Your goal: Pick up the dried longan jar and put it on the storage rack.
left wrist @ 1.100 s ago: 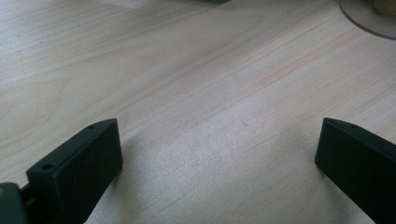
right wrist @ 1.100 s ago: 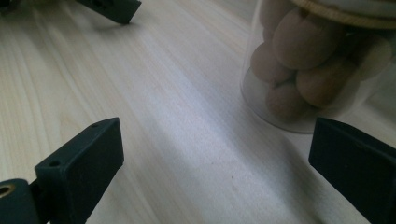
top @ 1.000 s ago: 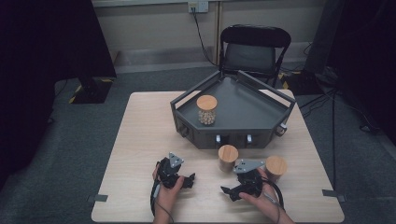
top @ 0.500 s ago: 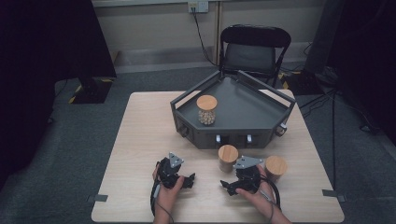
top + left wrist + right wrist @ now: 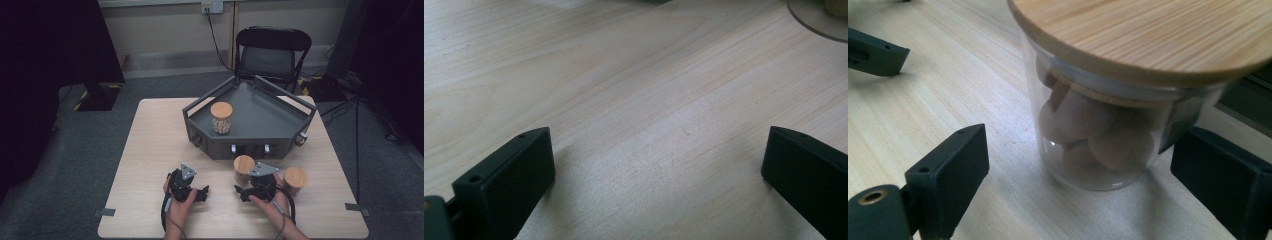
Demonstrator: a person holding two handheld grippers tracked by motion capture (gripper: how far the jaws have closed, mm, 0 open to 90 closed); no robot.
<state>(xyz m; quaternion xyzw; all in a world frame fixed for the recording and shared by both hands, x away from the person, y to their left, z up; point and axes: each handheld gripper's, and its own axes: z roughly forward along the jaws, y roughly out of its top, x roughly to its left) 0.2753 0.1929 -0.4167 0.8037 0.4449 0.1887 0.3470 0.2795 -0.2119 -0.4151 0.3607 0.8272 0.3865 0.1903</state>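
Glass jar (image 5: 1098, 135) with a flat wooden lid (image 5: 1148, 35), standing upright on the pale wooden table (image 5: 150, 150), its long axis vertical and the lid facing up; round brownish pieces fill its lower part. In the high view the same jar (image 5: 243, 168) stands near the table's front edge, just in front of the dark grey tray (image 5: 270, 115) and close beside the right gripper (image 5: 245, 192). In the right gripper view the jar sits between the two black jaws: the left jaw stands clear of the glass with bare table between them, while the right jaw lies close against the jar's side, contact not discernible. The jaws have just been closing about the jar but do not yet pinch it. A second lidded jar (image 5: 295, 180) stands just to the right of the right hand (image 5: 272, 202), and a third (image 5: 221, 117) stands upright inside the tray, well apart from both. The left gripper (image 5: 200, 192) rests low over the table to the left, well apart from the jar, its jaws spread wide over bare wood in the left gripper view.
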